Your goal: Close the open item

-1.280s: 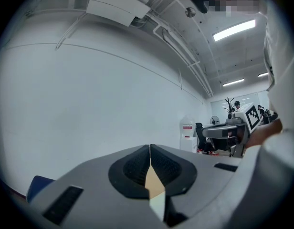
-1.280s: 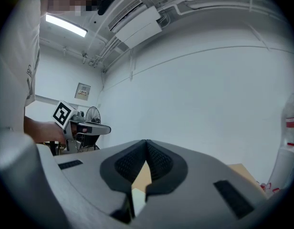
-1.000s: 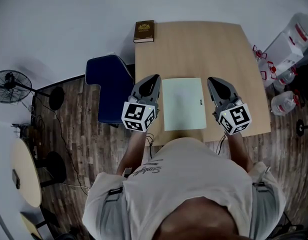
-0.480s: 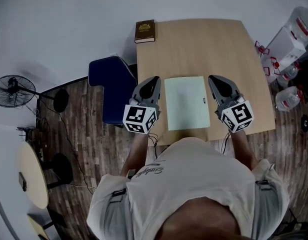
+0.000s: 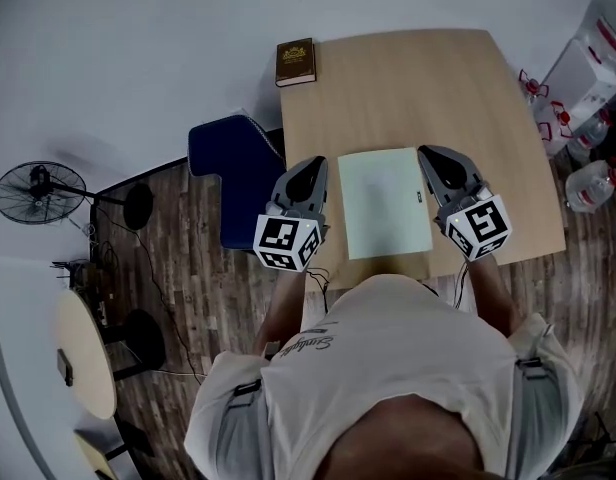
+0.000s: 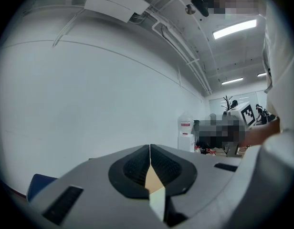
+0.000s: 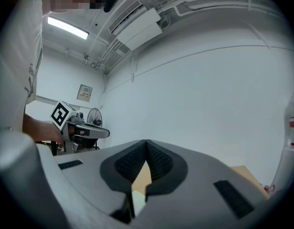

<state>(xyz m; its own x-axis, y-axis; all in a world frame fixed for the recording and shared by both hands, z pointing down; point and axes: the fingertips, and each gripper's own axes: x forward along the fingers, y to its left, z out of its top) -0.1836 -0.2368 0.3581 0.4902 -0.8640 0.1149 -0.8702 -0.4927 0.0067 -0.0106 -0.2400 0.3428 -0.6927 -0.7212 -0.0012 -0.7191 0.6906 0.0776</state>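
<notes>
Though the task calls it open, the notebook point(image 5: 385, 203) lies flat and shut at the table's point(image 5: 408, 88) near edge: pale green, smooth, rectangular, with a small dark tab on its right side. Table is light wood. Left gripper point(image 5: 316, 162) just left of it, jaws pressed together, empty. Right gripper point(image 5: 428, 152) just right, likewise. Pads dark, ribbed. Brown book point(image 5: 295, 62) at far left corner.

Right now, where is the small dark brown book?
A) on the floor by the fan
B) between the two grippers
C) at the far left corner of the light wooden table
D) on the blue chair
C: the small dark brown book sits at the far left corner of the light wooden table.
</notes>
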